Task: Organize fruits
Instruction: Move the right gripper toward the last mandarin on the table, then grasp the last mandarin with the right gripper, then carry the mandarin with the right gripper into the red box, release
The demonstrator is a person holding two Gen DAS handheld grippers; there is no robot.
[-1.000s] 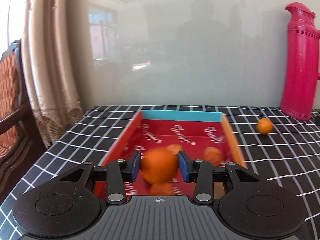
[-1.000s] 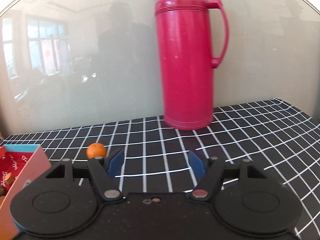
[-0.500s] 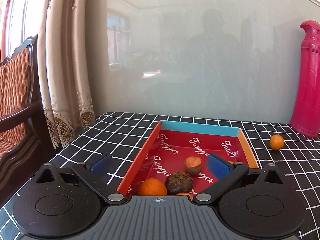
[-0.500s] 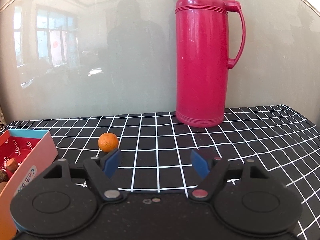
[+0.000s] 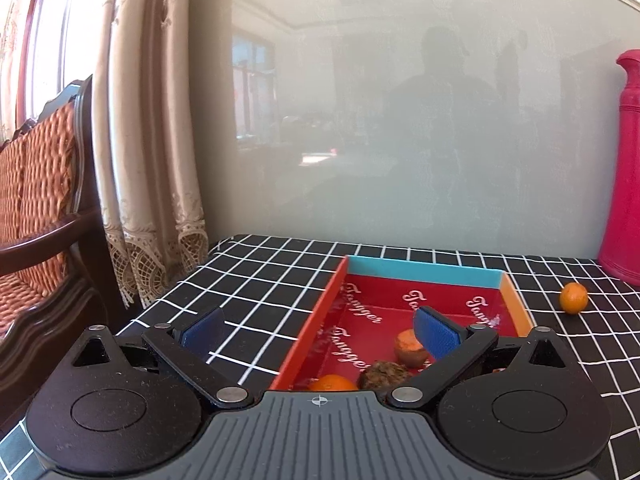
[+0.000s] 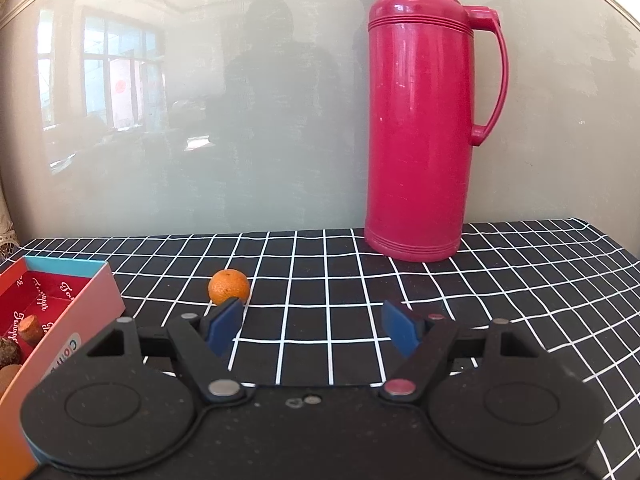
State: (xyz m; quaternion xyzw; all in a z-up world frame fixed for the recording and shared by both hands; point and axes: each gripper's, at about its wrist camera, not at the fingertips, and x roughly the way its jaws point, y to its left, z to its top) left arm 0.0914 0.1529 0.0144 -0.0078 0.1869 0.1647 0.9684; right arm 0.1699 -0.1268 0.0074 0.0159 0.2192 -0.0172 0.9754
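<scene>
Left gripper [image 5: 318,330] jaws just sprang wide, nothing between them: fruit dropped into the box [image 5: 424,274] as intended. Right gripper [image 6: 312,326] jaws part open, empty, aimed right of the box at the last orange [image 6: 229,287] (loose on worktop).

Left gripper [image 5: 318,330]: a second ago its blue pads pinched an orange above the red box [image 5: 320,332]. Jaws have just been opening and now stand spread wide, nothing between the pads. The orange [image 5: 334,382] now lies in the near end of the box, beside a dark brown fruit [image 5: 384,372].

Left view has drawn back and shifted left: the box sits right of centre, the wooden chair [image 5: 44,216] fills more of the left edge.

Right gripper [image 6: 312,326]: jaws have just been opening a little further, empty. The loose orange [image 6: 229,287] now shows just past its left pad, clearer than before.
</scene>
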